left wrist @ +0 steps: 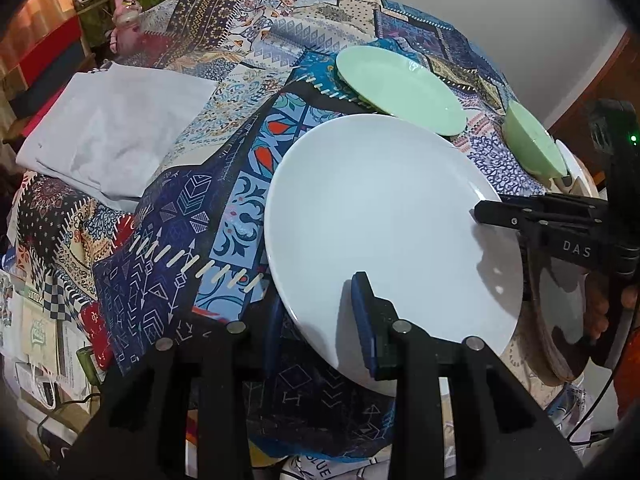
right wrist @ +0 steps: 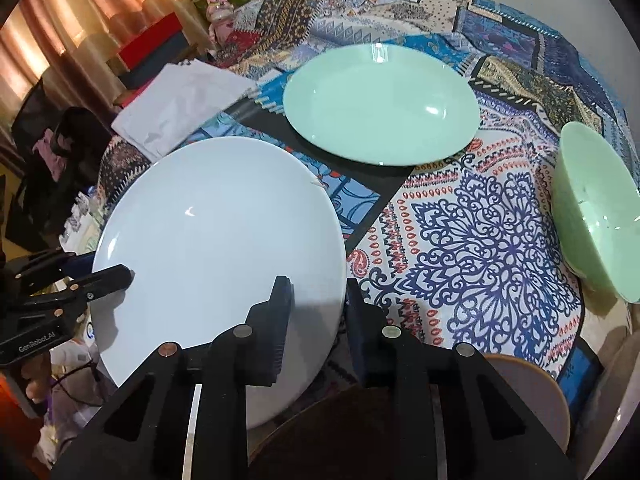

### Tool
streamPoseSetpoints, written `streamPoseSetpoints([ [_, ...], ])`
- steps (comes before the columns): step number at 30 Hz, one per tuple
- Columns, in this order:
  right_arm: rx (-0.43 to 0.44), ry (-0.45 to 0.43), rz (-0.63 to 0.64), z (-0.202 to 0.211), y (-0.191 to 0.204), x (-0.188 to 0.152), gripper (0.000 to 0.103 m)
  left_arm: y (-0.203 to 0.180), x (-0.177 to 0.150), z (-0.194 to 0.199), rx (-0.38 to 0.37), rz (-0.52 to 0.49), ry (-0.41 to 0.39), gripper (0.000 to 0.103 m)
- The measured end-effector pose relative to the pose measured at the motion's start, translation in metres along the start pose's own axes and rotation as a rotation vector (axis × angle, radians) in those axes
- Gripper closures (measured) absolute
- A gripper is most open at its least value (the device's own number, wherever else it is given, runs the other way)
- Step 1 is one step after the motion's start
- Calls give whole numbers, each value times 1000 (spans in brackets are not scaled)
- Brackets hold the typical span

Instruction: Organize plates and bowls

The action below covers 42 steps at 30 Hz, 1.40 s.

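Gripped the white plate [right wrist: 216, 248] from two sides, left tool [left wrist: 316, 320] and right tool [right wrist: 318, 312] each clamped over its rim, probably to steady it above the worktop [right wrist: 460, 240]; left the green plate [right wrist: 380, 104] just beyond, empty; left the green bowl [right wrist: 596, 212] rightward, seemingly empty too.

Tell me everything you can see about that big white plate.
The white plate is large, round, plain and glossy, like glazed ceramic, and empty. It sits tilted above the patterned tablecloth, apparently lifted. Both grippers hold its rim: the left gripper and the right gripper each have one finger over it and one beneath. The green plate lies apart, beyond it.
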State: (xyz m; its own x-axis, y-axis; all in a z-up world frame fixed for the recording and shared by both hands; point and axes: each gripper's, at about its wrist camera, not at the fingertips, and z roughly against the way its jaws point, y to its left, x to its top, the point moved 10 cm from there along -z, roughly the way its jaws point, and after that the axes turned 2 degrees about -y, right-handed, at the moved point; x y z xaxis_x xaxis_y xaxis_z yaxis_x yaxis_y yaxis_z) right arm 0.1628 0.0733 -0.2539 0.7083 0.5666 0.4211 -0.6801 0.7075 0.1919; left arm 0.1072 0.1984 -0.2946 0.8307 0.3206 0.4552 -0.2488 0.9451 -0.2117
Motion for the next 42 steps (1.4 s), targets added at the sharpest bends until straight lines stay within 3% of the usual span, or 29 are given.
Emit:
streamPoseSetpoints([
  [15,-21,-128,-19,58,-3,1,79,-26,15,46,-13,-30,-91,70],
  [27,-52,-186,-74,98,-28,-23,79,-75,17,69,-42,-93,-136,70],
  [42,-75,-214,-162,125,-66,-65,79,-132,-1,49,-91,-152,-63,70],
])
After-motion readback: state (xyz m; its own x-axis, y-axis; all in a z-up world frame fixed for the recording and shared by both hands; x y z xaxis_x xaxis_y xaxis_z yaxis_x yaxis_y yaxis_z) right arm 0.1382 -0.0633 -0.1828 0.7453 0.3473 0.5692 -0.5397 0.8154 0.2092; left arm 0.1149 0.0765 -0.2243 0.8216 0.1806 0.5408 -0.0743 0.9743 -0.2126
